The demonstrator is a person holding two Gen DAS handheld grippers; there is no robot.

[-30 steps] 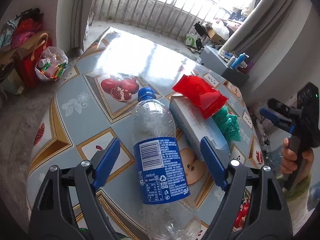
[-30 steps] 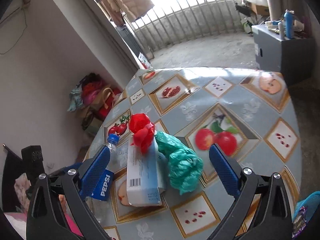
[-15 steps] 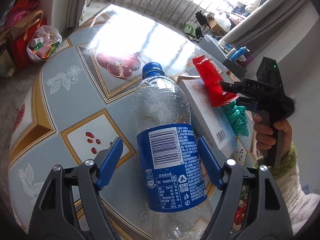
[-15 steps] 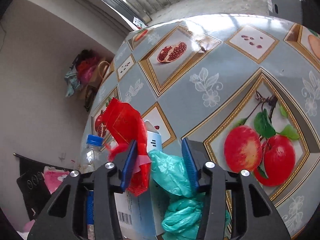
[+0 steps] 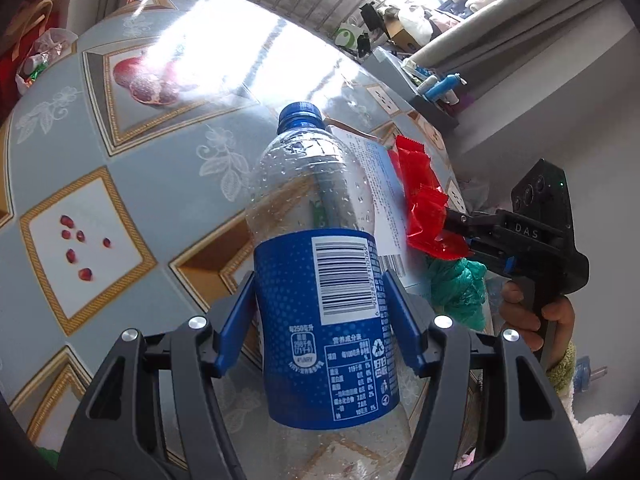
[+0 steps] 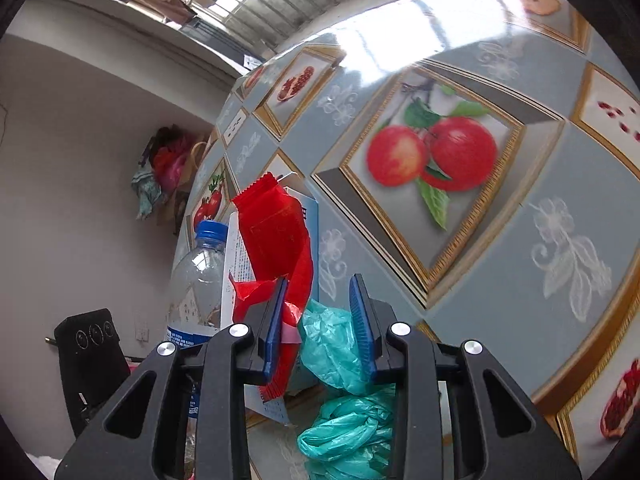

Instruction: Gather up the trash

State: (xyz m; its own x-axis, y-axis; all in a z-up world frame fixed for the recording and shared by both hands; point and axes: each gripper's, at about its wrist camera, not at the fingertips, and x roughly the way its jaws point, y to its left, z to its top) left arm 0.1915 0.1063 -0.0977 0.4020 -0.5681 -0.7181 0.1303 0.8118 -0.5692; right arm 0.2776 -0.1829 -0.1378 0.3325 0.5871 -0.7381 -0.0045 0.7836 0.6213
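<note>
A clear plastic bottle [image 5: 320, 208] with a blue cap and blue label lies on the fruit-patterned table [image 5: 120, 184]. My left gripper [image 5: 318, 312] has its jaws closing, and both pads touch the sides of the label. To its right a red wrapper [image 6: 272, 232] rests on a white box [image 6: 236, 264], beside a teal plastic bag [image 6: 344, 432]. My right gripper [image 6: 320, 320] is closing. The wrapper's lower end and a fold of the teal bag sit between its pads, with a gap still showing. From the left wrist view, the right gripper [image 5: 464, 232] reaches the wrapper [image 5: 420, 200] from the right.
A hand [image 5: 532, 320] in a fuzzy sleeve holds the right gripper at the table's right edge. Bags are piled on the floor by the wall [image 6: 164, 164]. A grey cabinet [image 5: 432, 96] with bottles stands beyond the table, before a railed balcony.
Both grippers came down and closer to the table. The left jaws narrowed onto the bottle's label. The right jaws went from wide to narrow around the red wrapper's end and the teal bag.
</note>
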